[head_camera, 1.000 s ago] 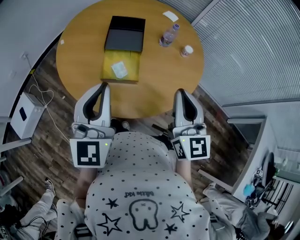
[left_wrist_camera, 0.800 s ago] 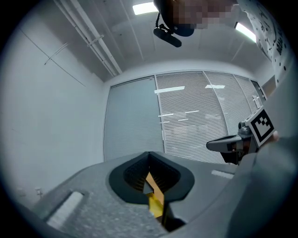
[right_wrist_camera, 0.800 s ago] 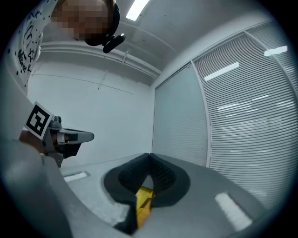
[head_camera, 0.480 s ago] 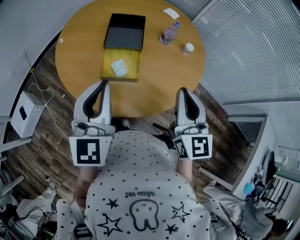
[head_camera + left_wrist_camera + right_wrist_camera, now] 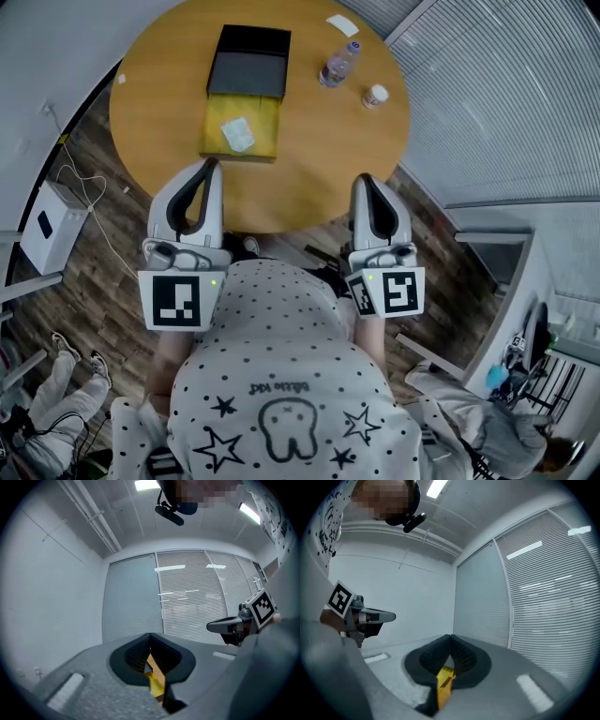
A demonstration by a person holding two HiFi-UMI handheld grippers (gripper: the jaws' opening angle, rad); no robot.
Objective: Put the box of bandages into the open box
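The left gripper [image 5: 210, 166] and the right gripper [image 5: 364, 179] are held well apart at the near edge of the round table [image 5: 319, 159]. The fingers of each are pressed together, with nothing clamped between them. The box of bandages [image 5: 237, 137] is seen lying in the yellow tray of the open box [image 5: 265, 150], its black lid [image 5: 249, 64] adjoining on the far side. A bottle [image 5: 337, 67] is set far right.

Nothing here reads clearly. The shirt [image 5: 281, 361] carries one small printed line (upside down, too blurred to make out).
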